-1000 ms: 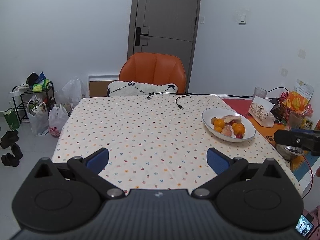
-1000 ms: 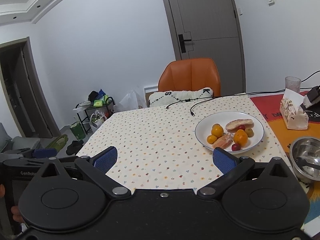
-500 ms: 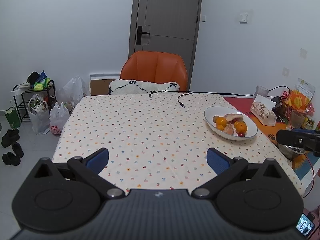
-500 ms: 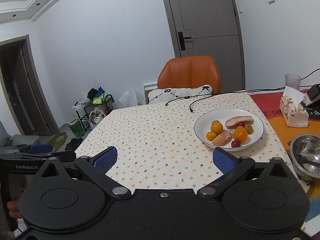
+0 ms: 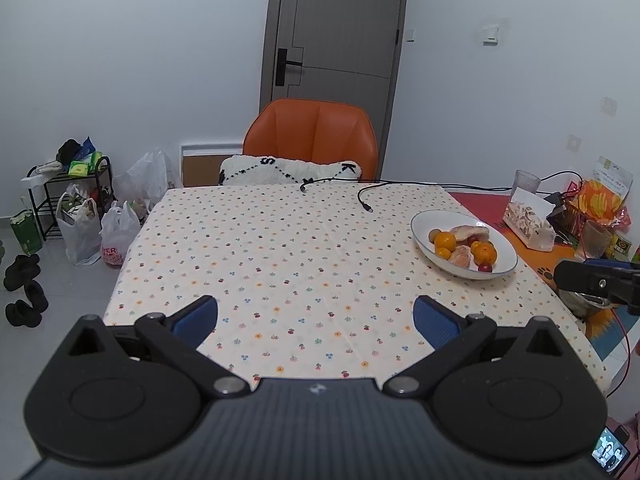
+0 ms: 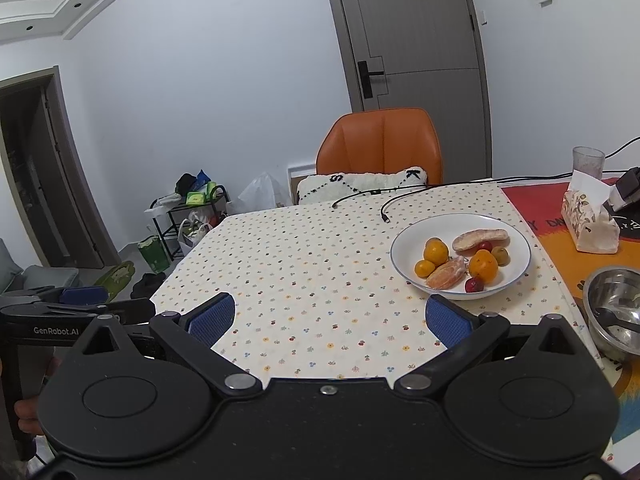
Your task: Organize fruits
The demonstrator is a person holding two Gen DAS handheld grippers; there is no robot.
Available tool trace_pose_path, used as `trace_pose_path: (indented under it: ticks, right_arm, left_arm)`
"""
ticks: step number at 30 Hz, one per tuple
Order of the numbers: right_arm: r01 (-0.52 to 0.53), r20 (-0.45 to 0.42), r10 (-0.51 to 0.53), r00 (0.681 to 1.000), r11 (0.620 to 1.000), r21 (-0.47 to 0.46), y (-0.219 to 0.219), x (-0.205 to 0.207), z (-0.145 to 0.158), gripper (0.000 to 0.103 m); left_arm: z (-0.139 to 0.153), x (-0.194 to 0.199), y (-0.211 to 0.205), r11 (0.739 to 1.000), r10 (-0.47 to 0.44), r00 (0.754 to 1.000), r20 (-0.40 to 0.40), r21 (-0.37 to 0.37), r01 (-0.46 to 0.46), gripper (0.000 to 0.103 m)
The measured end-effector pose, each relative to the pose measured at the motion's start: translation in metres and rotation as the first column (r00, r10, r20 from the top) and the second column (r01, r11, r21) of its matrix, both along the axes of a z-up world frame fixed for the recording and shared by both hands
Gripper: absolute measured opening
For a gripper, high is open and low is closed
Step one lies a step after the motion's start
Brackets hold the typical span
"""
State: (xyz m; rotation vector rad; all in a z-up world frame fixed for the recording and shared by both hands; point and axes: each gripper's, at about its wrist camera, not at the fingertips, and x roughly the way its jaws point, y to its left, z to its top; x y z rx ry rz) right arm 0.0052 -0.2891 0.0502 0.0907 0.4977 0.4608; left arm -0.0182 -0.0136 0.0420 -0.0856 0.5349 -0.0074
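A white plate [image 6: 516, 236] [image 5: 424, 226] on the right side of the dotted tablecloth [image 5: 280, 248] holds several fruits: oranges [image 6: 483, 266] [image 5: 485, 253], a peeled segment cluster [image 6: 446, 274], a pale elongated fruit [image 6: 480, 239], small red fruits [image 6: 474, 285] and a greenish one [image 6: 500, 255]. My left gripper [image 5: 316, 318] is open over the table's near edge, with nothing between its fingers. My right gripper [image 6: 327, 316] is also open and empty, with the plate just beyond its right finger [image 6: 448, 320].
A steel bowl [image 6: 616, 308] with a spoon sits right of the plate. A tissue pack [image 6: 590, 220], a glass [image 6: 587, 162] and snack bags [image 5: 604, 200] crowd the right edge. Two cable ends [image 5: 366, 204] lie at the far side, before an orange chair [image 5: 312, 136].
Both grippers have drifted slightly; the plate sits a little farther off in the left view and a little lower in the right view. Both stay open and empty.
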Motion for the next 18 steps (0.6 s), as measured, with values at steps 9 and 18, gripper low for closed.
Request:
trace_pose_path:
  ticks: [9,18]
  right_arm:
    - [0.004,-0.003,-0.004,1.000,1.000,0.000,-0.0001,0.0014,-0.0003,0.103]
    - [0.004,-0.002,-0.004,1.000,1.000,-0.001,-0.0002,0.0015,-0.0006,0.103]
  left_arm:
    - [-0.0002,0.0001,-0.0003,1.000,-0.001,1.000,-0.002,0.000,0.001,0.103]
    - [-0.0004,0.0000,-0.0004,1.000,0.001,1.000,-0.002,0.000,-0.001,0.103]
